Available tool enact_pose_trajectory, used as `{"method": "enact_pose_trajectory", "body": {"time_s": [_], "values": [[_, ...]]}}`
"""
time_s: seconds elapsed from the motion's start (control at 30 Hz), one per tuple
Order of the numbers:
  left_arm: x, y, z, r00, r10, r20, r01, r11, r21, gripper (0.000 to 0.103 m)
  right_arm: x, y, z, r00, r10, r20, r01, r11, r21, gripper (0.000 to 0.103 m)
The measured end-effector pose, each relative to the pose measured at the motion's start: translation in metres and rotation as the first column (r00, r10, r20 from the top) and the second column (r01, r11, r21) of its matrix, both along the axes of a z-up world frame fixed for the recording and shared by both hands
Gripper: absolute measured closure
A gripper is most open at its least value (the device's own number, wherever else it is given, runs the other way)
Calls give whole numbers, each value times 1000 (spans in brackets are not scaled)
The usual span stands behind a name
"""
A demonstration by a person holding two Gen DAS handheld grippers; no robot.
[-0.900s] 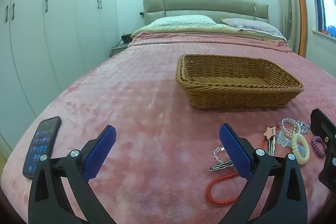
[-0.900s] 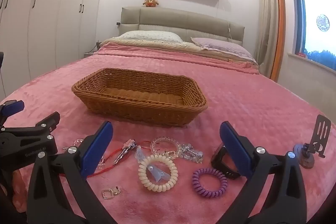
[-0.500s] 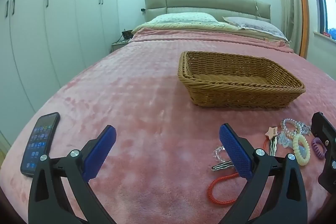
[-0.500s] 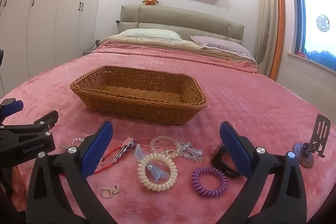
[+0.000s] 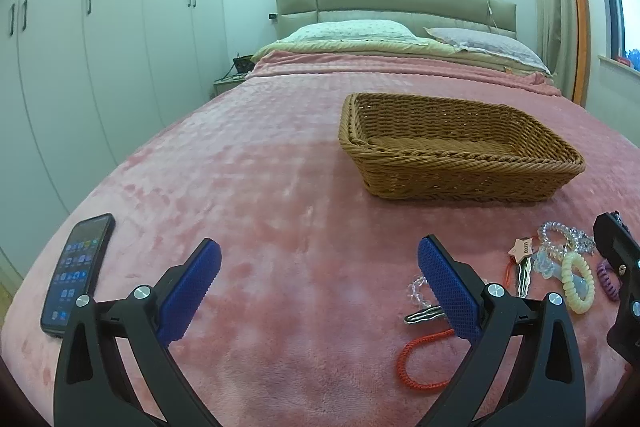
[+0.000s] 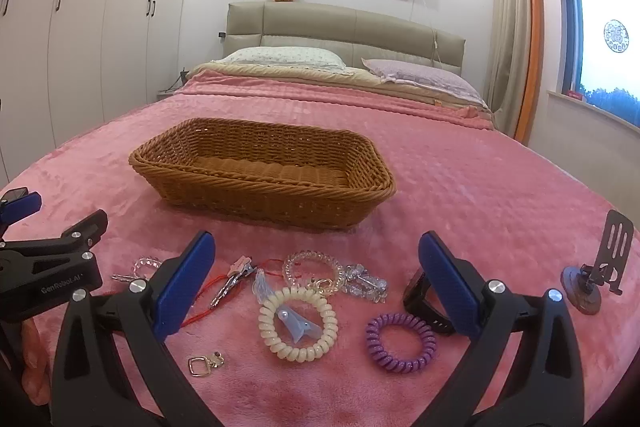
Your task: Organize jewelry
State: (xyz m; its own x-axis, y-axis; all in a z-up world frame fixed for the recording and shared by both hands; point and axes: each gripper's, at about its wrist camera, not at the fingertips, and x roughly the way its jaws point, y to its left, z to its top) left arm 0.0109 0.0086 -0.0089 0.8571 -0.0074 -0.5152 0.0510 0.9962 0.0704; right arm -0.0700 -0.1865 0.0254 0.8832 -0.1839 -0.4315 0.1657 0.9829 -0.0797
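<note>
Fingers (image 6: 186, 291) of both grippers spread, holding nothing; jewelry pile beside wicker basket (image 6: 260, 203); phone (image 5: 76, 273) left

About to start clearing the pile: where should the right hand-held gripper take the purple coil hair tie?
Probably pinch one side of the purple coil hair tie across its band, coming straight down from above. It lies flat on the blanket, apart from the cream coil tie, so one finger can drop into its open centre.

Both the left gripper (image 5: 318, 285) and right gripper (image 6: 316, 281) have black arms, silver screws, textured blue pads
</note>
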Motion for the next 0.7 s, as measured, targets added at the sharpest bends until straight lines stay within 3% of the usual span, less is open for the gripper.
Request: {"method": "enact_pose_trajectory", "body": {"time_s": [0.3,0.53,0.7], "values": [[1,-6,-1,996,-17,-82,16,1000,-20,7,-2,-6,2,1000,-5,-22,5,1000,24,6],[-8,-3,-15,988,13,-153,-12,1000,8,7,-4,-13,-4,997,-3,-83,8,998,65,6],[-6,-1,-18,986,22,-167,-21,1000,7,7,-3,-15,-7,996,3,-90,4,997,75,6]]}}
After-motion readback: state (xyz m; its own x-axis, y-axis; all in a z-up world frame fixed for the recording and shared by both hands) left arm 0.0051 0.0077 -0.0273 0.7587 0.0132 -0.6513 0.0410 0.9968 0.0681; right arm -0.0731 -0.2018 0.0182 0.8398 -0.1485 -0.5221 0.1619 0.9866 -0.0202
